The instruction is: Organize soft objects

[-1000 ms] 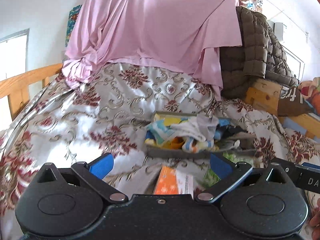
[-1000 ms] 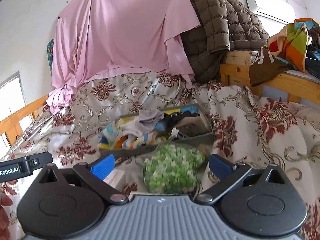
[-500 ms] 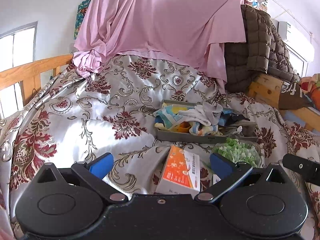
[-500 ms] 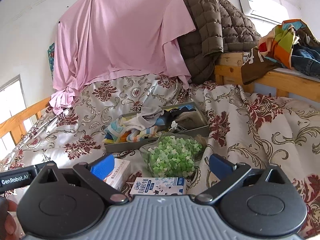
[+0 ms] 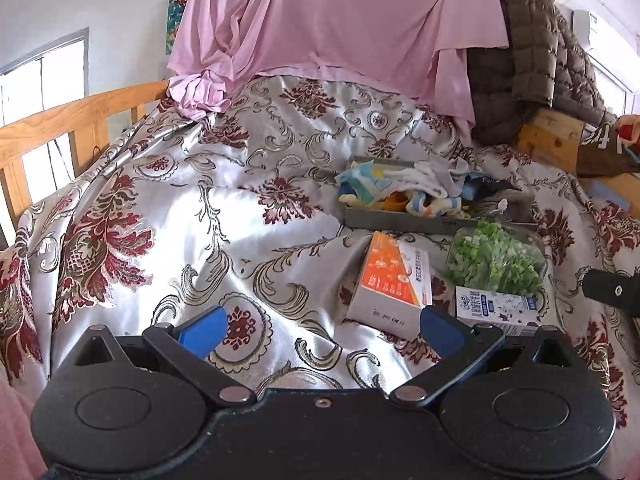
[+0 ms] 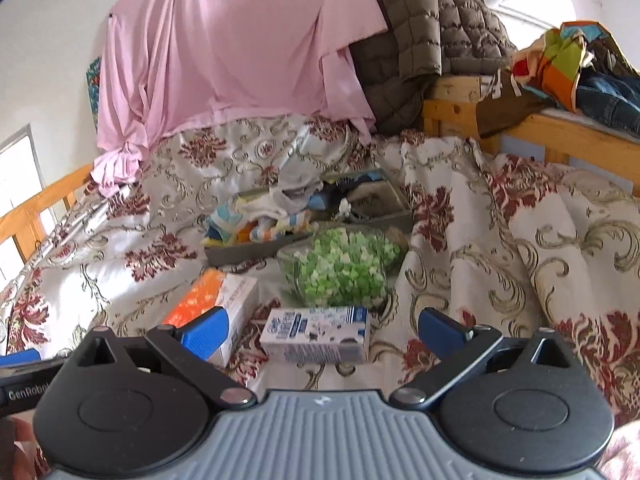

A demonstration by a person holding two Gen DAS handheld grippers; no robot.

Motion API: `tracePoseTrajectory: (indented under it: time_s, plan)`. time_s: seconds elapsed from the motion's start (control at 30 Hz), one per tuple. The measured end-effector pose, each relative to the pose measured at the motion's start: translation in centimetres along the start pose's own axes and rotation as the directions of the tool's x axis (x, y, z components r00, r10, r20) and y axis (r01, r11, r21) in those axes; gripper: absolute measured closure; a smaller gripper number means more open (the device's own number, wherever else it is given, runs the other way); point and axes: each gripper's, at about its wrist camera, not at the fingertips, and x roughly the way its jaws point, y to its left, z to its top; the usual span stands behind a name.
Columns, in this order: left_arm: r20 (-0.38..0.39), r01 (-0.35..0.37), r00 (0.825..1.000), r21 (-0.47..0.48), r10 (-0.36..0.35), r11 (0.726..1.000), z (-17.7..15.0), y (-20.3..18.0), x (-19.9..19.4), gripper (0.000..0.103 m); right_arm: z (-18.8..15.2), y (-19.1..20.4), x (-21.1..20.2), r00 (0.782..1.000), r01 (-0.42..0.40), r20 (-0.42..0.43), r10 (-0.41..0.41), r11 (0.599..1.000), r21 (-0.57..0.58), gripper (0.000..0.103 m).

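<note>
The right tool hangs over the bed with its blue pads spread wide and nothing between them. Just past them lies a blue-and-white carton, an orange-and-white box beside it. Behind the carton sits a clear bag of green pieces, touching a grey tray heaped with soft cloths near the bed's middle.

Lighting: bright daylight from window at left. Glare: white sheen on satin bedspread, patches blown out. Shadows: soft, in cloth folds. Distortion: strong fisheye curvature, dark corner vignetting. Focus: sharp centre, slight softness toward the edges.
</note>
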Motion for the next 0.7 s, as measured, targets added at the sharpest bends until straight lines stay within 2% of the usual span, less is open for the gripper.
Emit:
tracePoseTrajectory:
  time_s: [0.33,0.7]
  plan:
    - [-0.033,0.0,0.999,-0.016,0.0,1.0,-0.3,0.1,0.6,0.001,-0.7,0.7,1.6,0.993,0.038,-0.106,-0.041,0.999,-0.03,0.0]
    - [-0.057,-0.009,0.998,-0.021,0.008,1.0,-0.5,0.0,1.0,0.001,-0.8,0.6,2.0,0.991,0.036,-0.127,-0.041,0.999,-0.037,0.0]
